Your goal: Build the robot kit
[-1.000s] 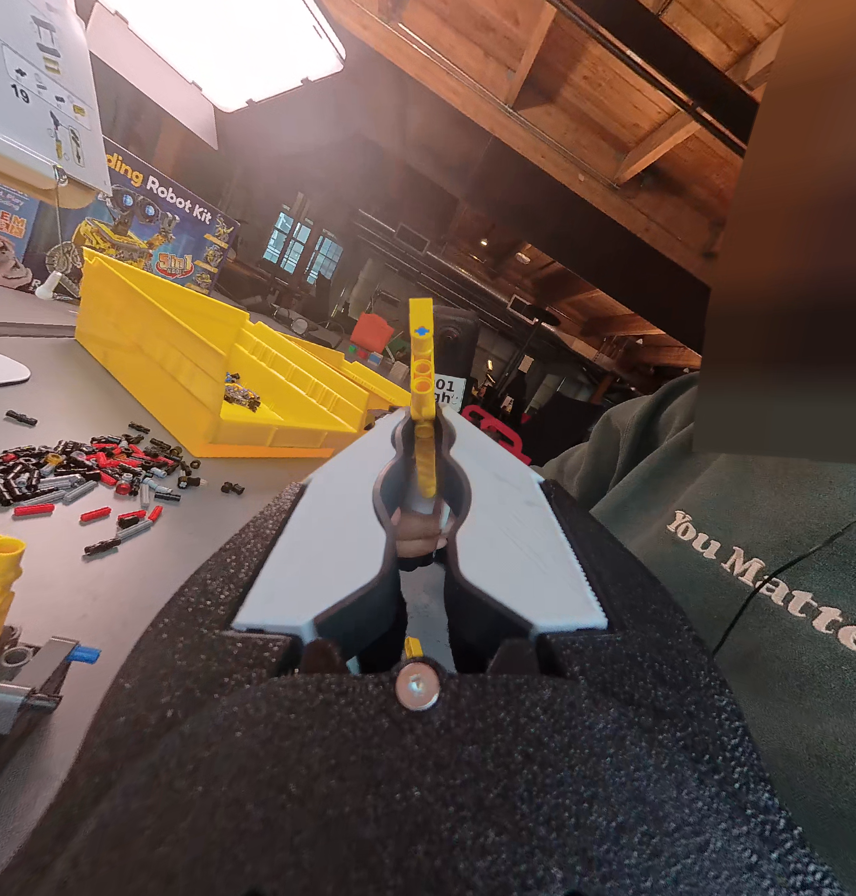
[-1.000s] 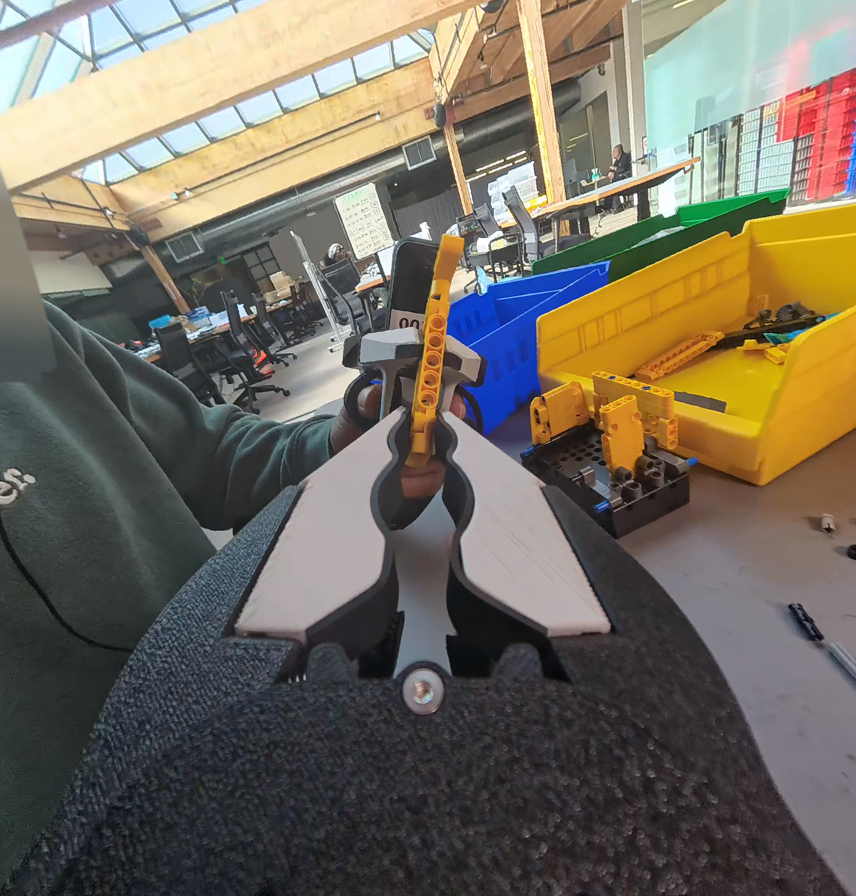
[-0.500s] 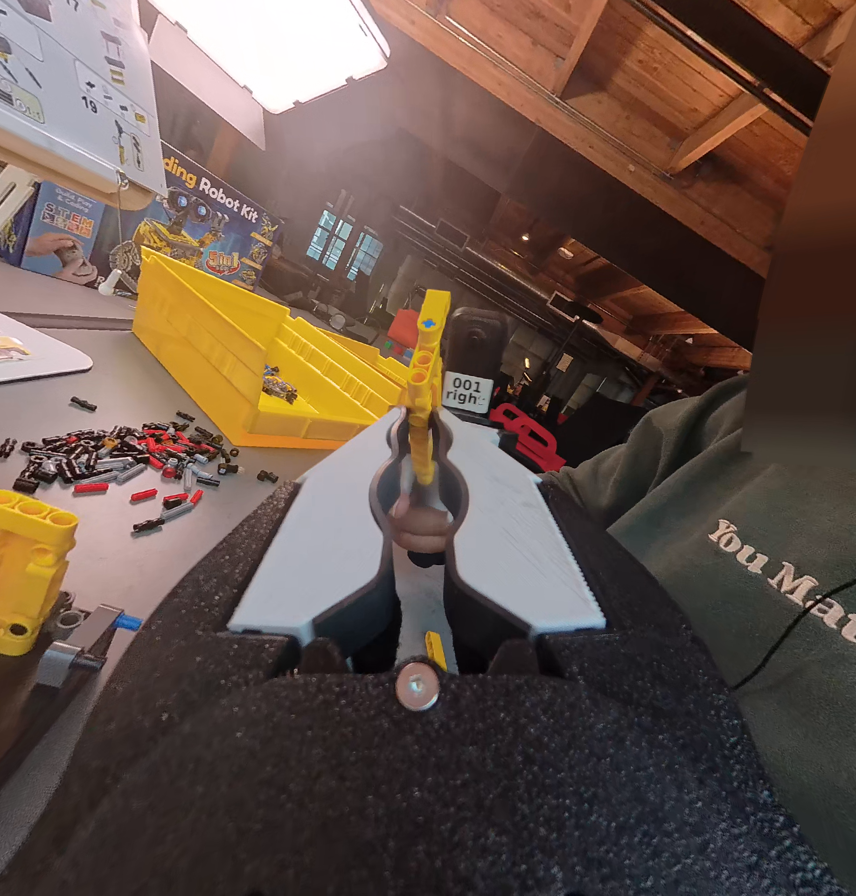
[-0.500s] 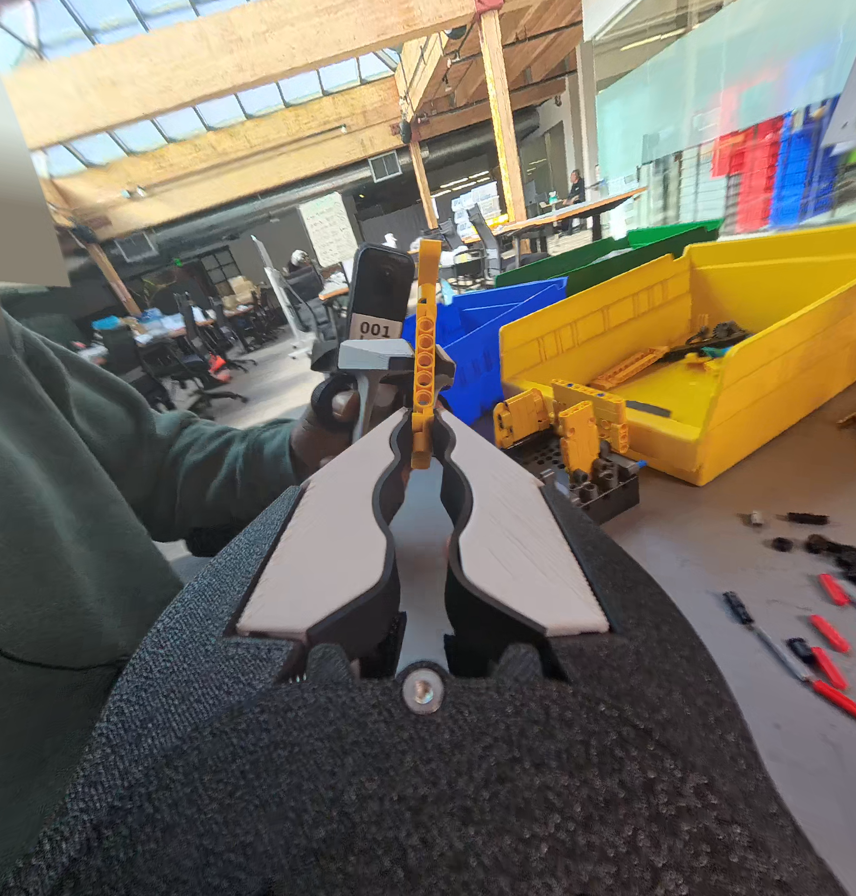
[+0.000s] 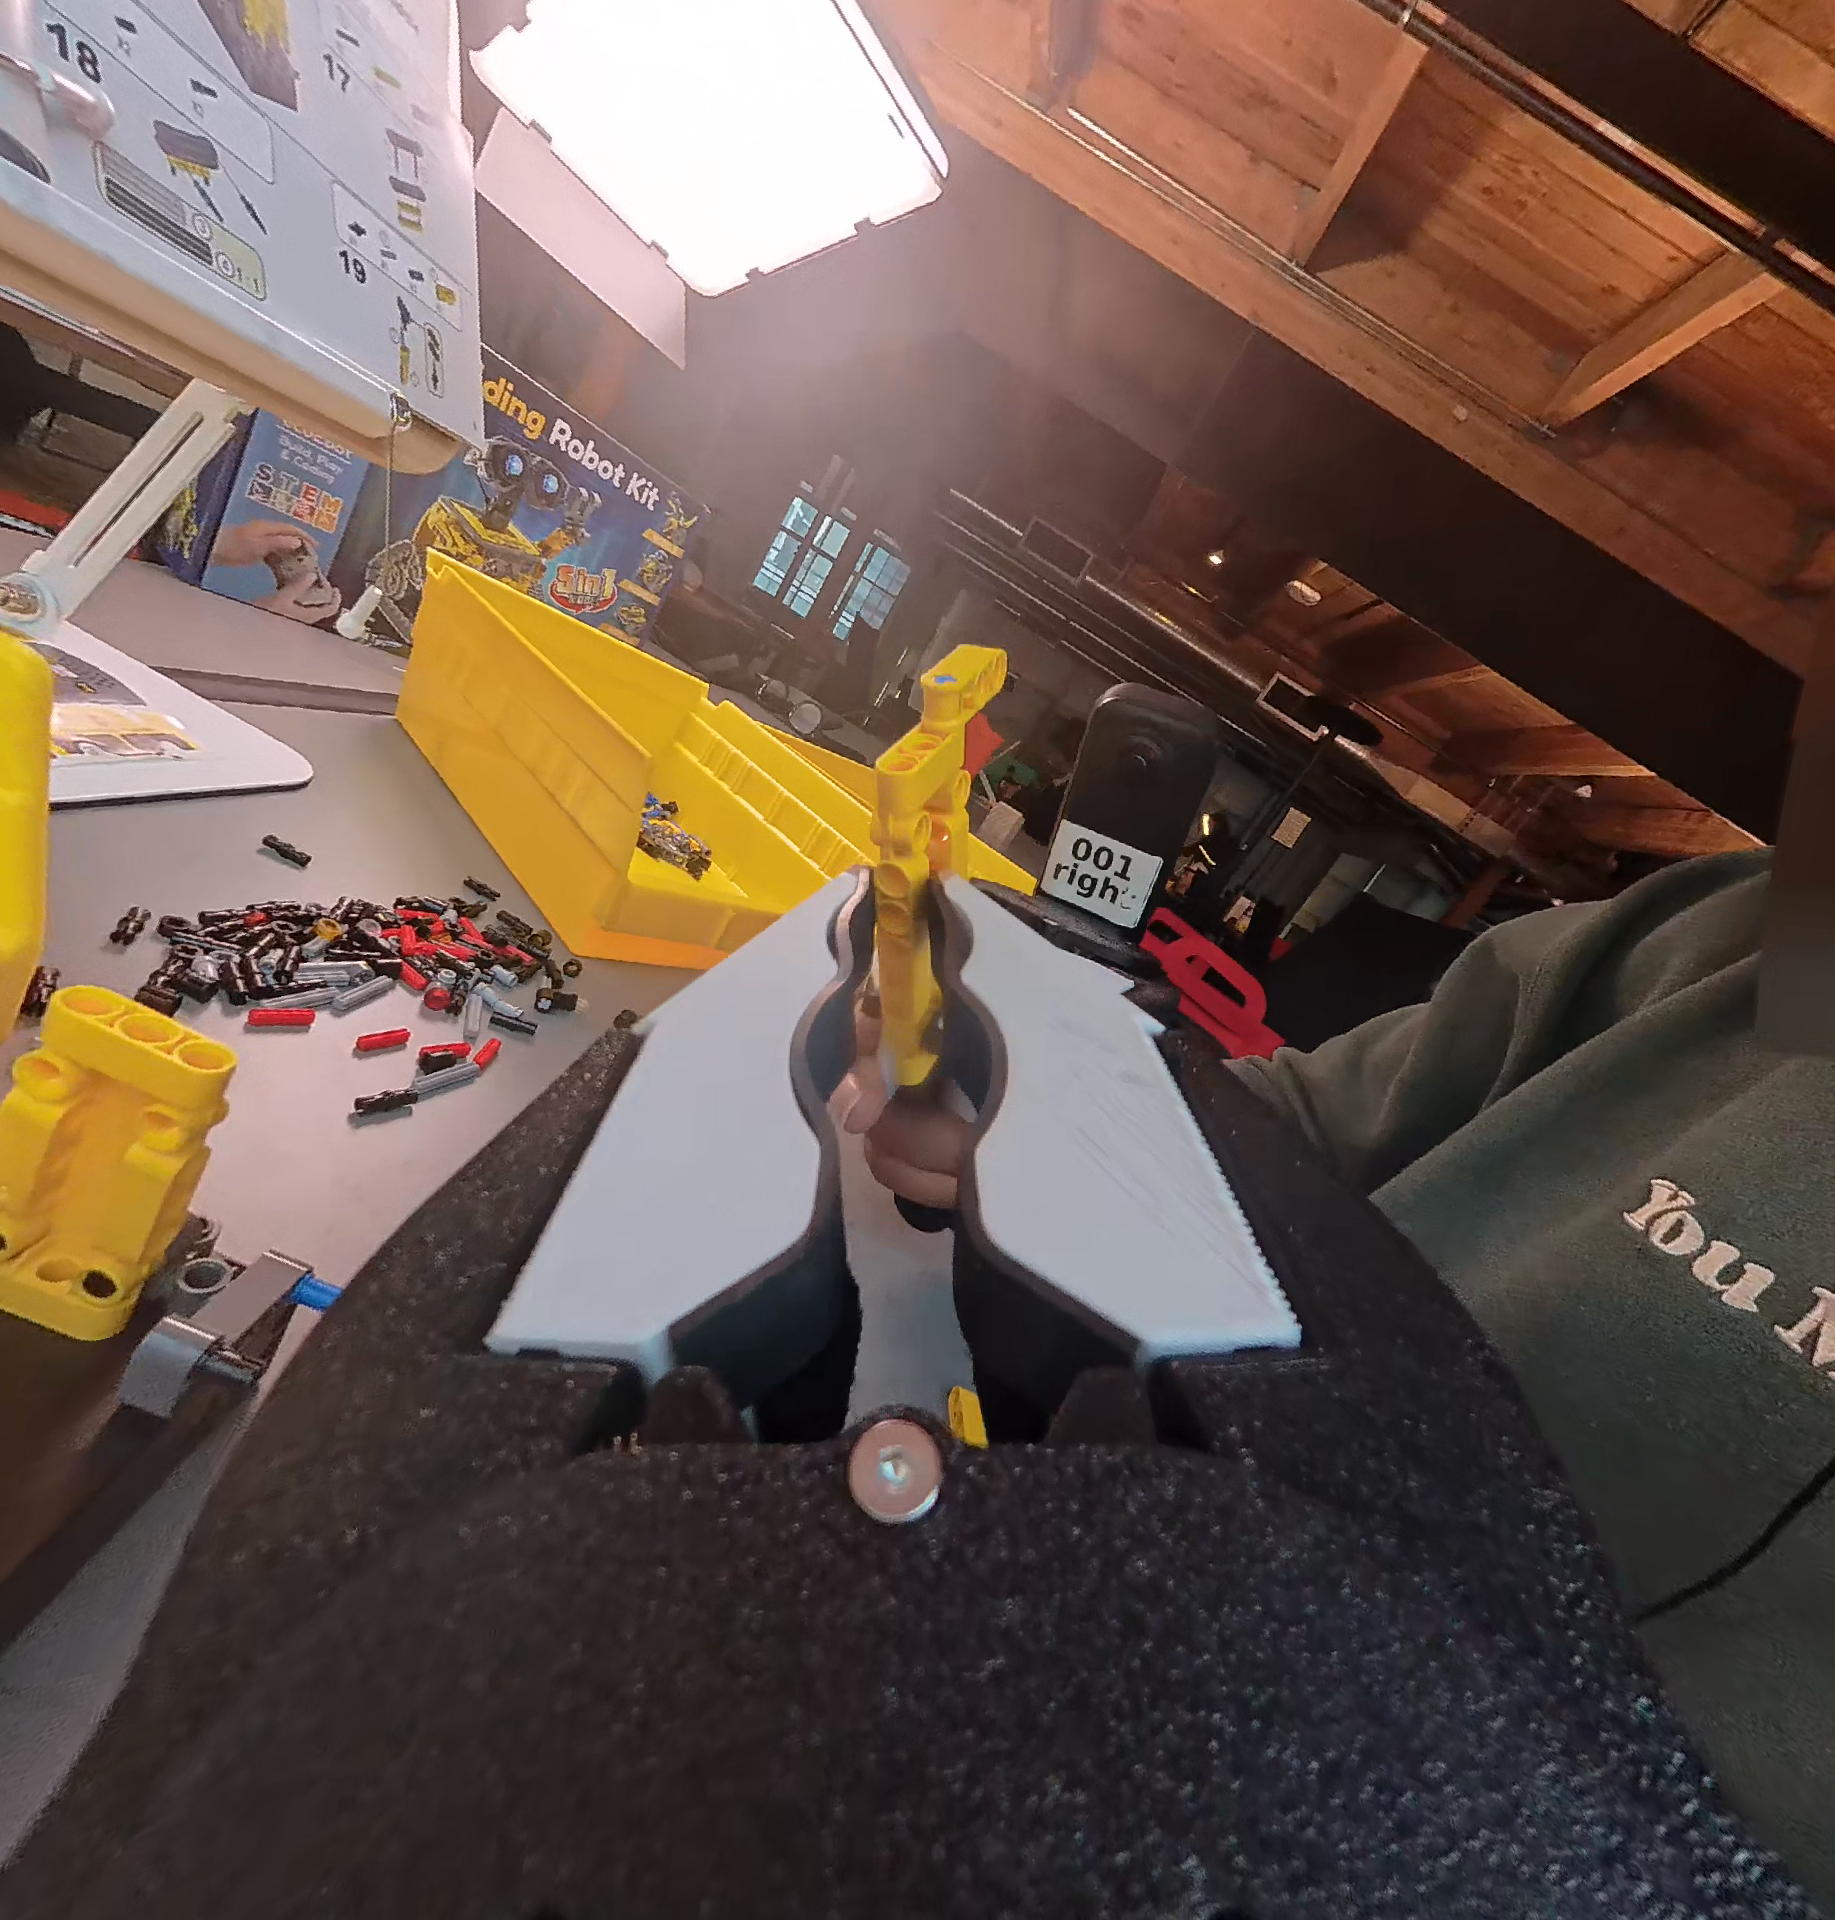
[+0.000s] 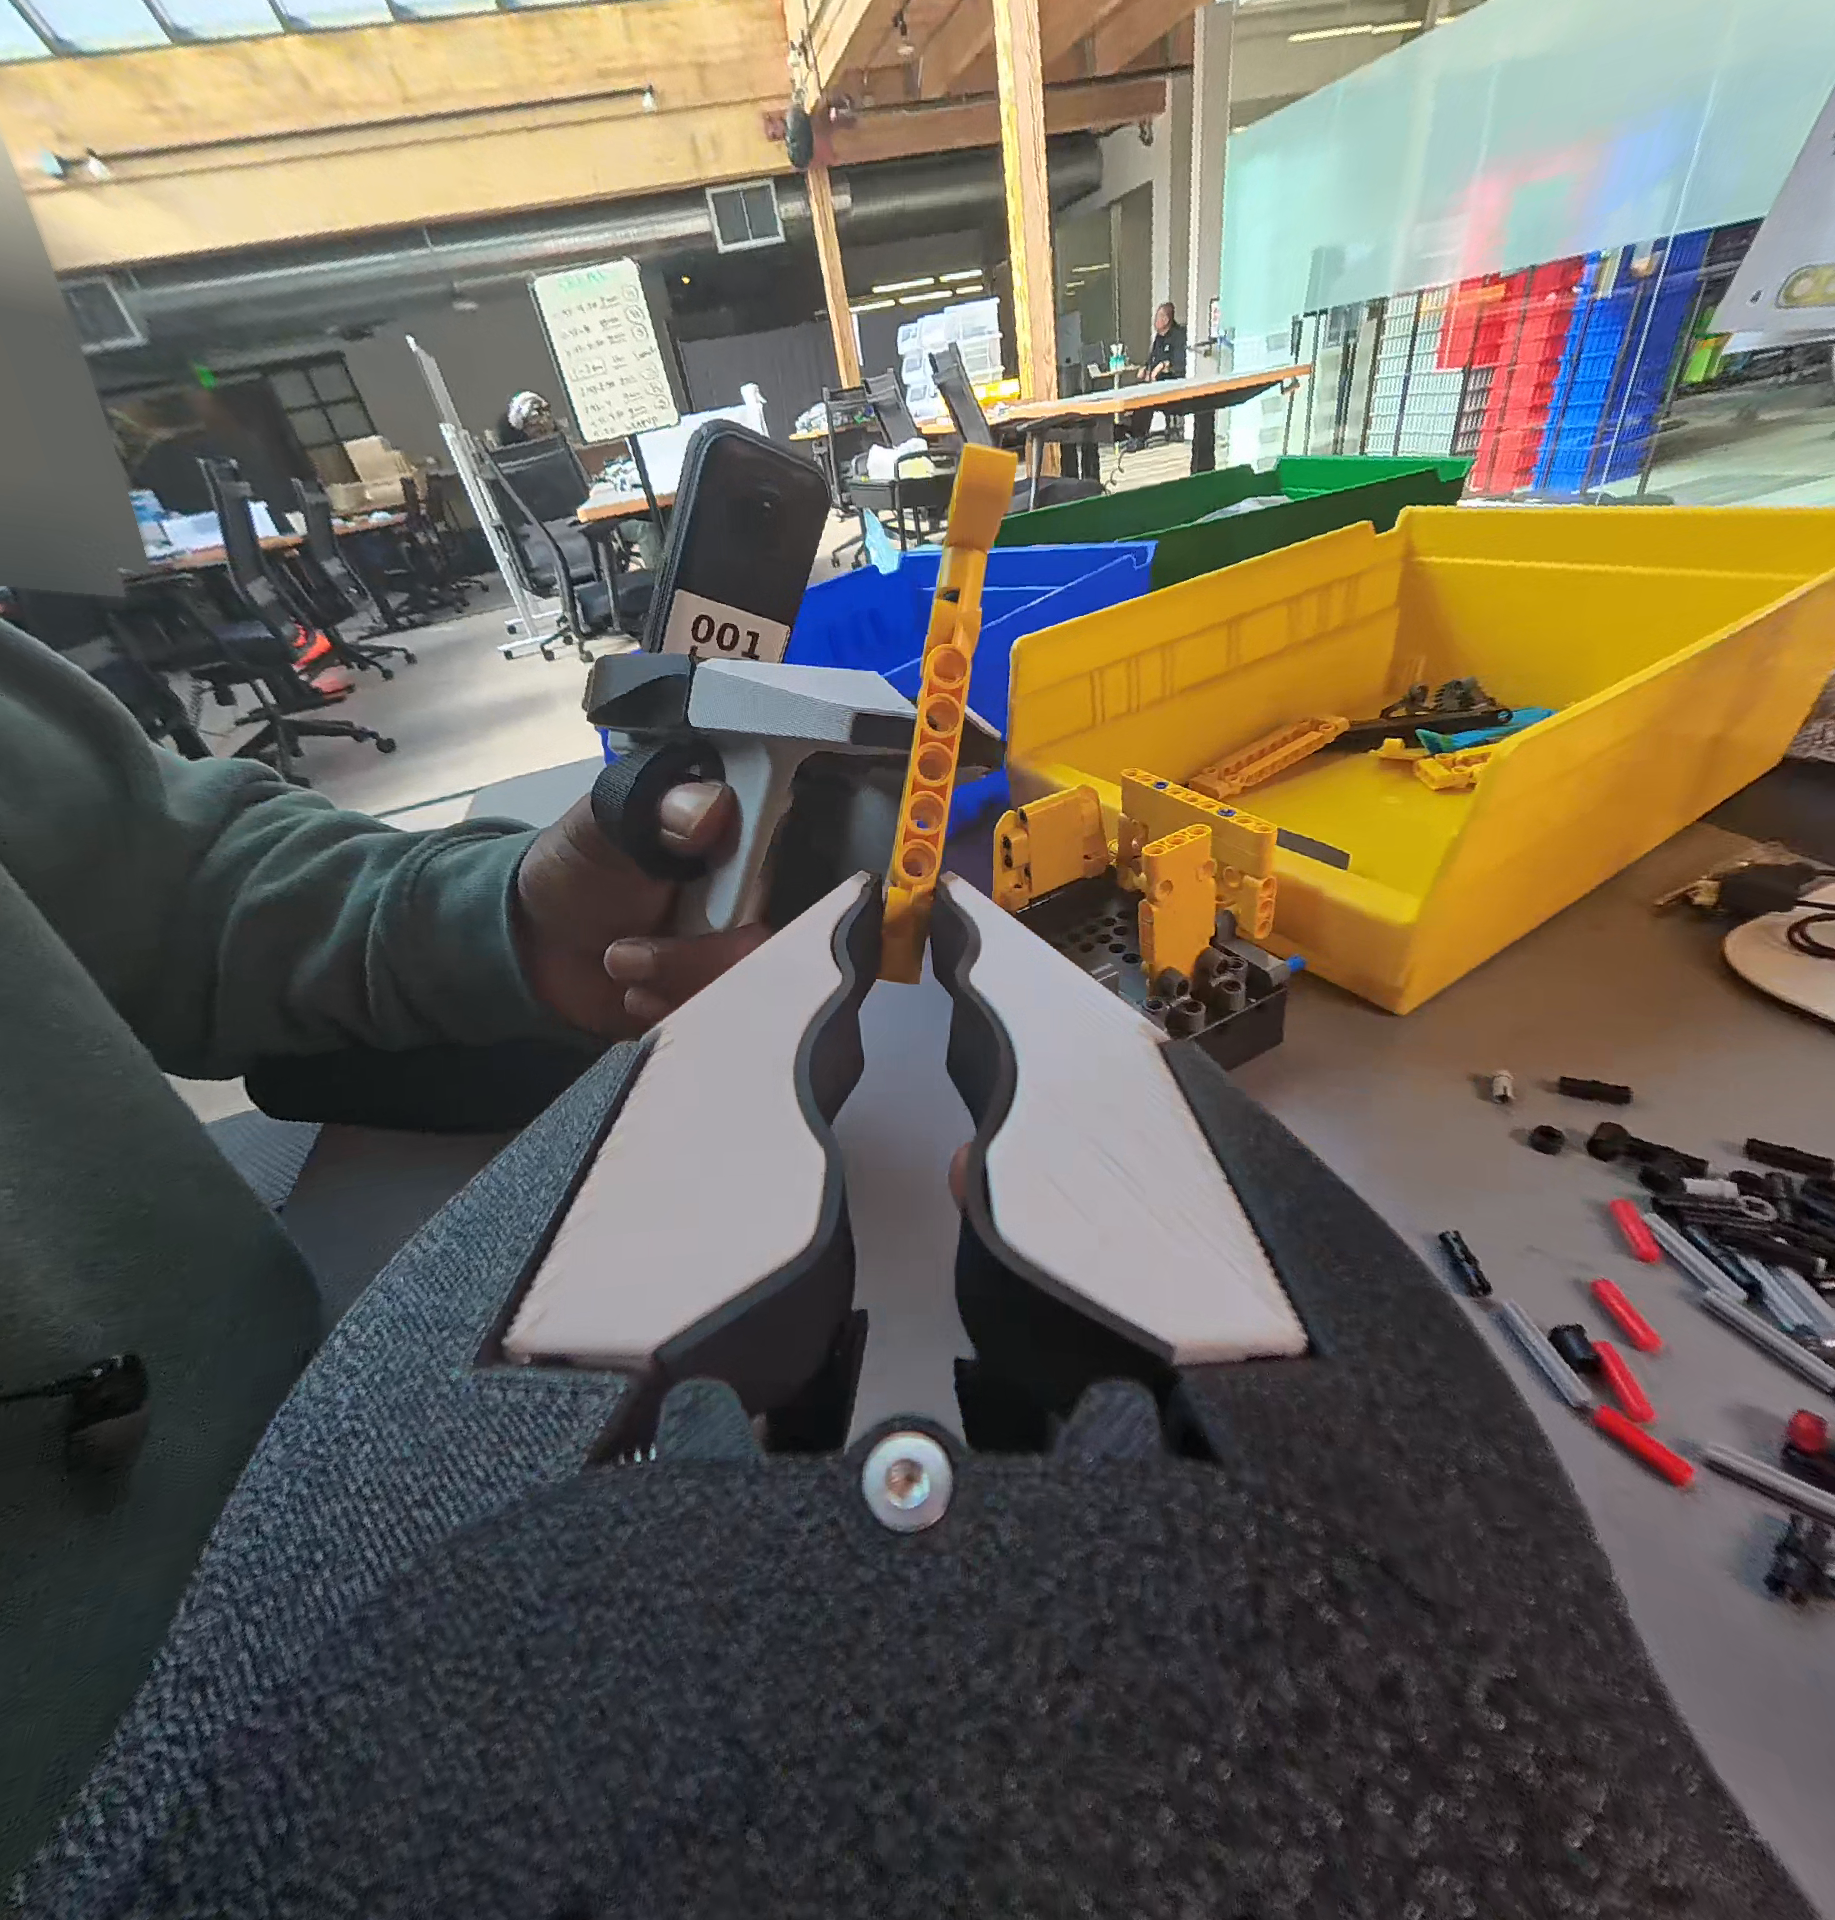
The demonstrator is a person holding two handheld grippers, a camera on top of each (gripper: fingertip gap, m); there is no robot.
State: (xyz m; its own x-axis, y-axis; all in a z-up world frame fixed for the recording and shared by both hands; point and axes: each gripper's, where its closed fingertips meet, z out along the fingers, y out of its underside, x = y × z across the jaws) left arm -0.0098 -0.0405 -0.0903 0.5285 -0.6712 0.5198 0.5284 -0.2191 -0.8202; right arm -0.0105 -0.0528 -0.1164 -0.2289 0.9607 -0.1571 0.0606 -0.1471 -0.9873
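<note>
Left gripper (image 5: 902,904) clamped on a yellow perforated beam (image 5: 918,862), right gripper (image 6: 905,904) pinching the same beam's lower end (image 6: 934,748), held upright above the grey table (image 6: 1412,1081), yellow bin (image 6: 1515,665) beyond, loose pins (image 5: 362,956) scattered nearby

I had a long yellow perforated beam (image 6: 934,748) clamped by both grippers, at centre frame in each wrist view. It stood nearly upright, leaning slightly right, round holes along its length. In the left wrist view the beam (image 5: 908,914) showed a bent upper end.
</note>
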